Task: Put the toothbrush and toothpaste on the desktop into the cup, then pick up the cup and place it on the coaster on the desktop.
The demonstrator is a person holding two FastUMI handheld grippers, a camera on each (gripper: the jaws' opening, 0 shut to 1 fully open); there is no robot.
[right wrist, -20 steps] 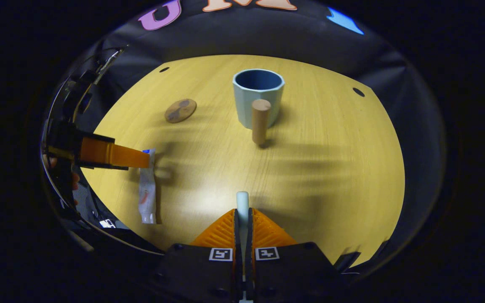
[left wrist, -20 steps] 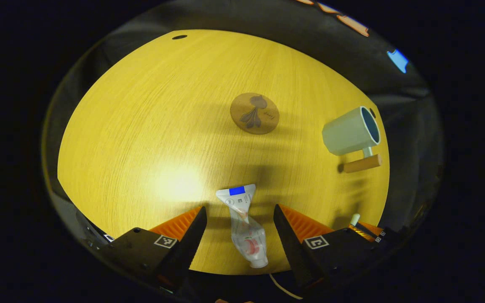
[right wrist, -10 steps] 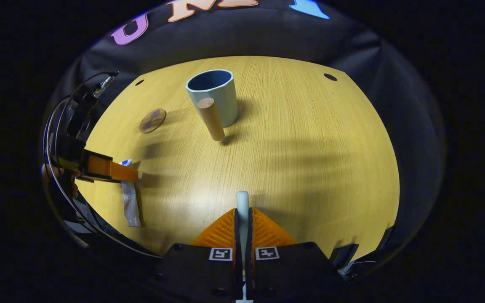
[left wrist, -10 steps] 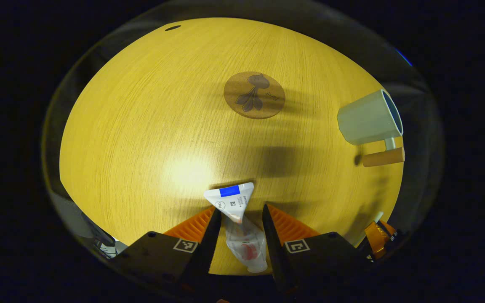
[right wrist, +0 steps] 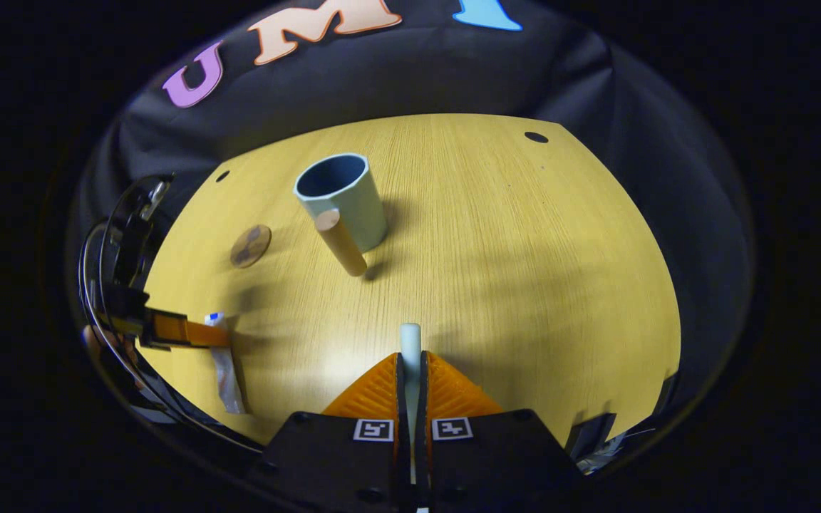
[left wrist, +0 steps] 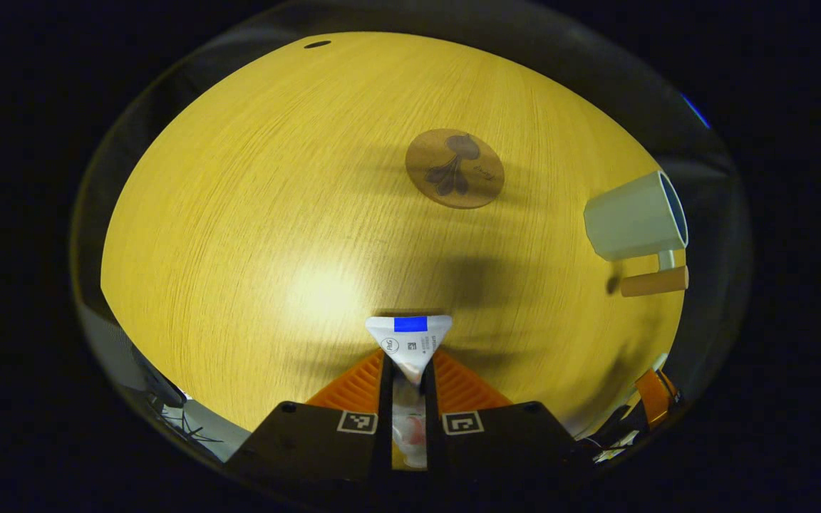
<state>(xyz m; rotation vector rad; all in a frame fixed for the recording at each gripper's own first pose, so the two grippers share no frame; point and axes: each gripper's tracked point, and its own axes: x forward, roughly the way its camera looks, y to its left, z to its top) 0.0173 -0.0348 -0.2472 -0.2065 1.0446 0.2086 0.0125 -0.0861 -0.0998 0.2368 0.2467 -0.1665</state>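
Observation:
My left gripper (left wrist: 409, 367) is shut on the white toothpaste tube (left wrist: 409, 335), whose flat crimped end with a blue patch sticks out past the fingertips. My right gripper (right wrist: 410, 356) is shut on the pale toothbrush (right wrist: 410, 336), its rounded end poking up between the fingers. The light blue cup (right wrist: 341, 199) (left wrist: 635, 217) with a wooden handle (right wrist: 341, 242) stands upright in the middle of the table, empty. The round cork coaster (left wrist: 455, 168) (right wrist: 250, 246) lies flat left of the cup. In the right gripper view the left gripper (right wrist: 204, 333) holds the tube (right wrist: 225, 367) near the table's left edge.
The yellow wooden tabletop (right wrist: 510, 249) has small dark holes near its far corners (right wrist: 536, 137). Cables and a hand (right wrist: 104, 342) sit behind the left gripper at the table's left edge. The right gripper's finger (left wrist: 653, 399) shows low on the right of the left gripper view.
My left gripper has gone from open around the toothpaste tube to shut on it. My right gripper, still holding the toothbrush, has swung so the cup now sits further left.

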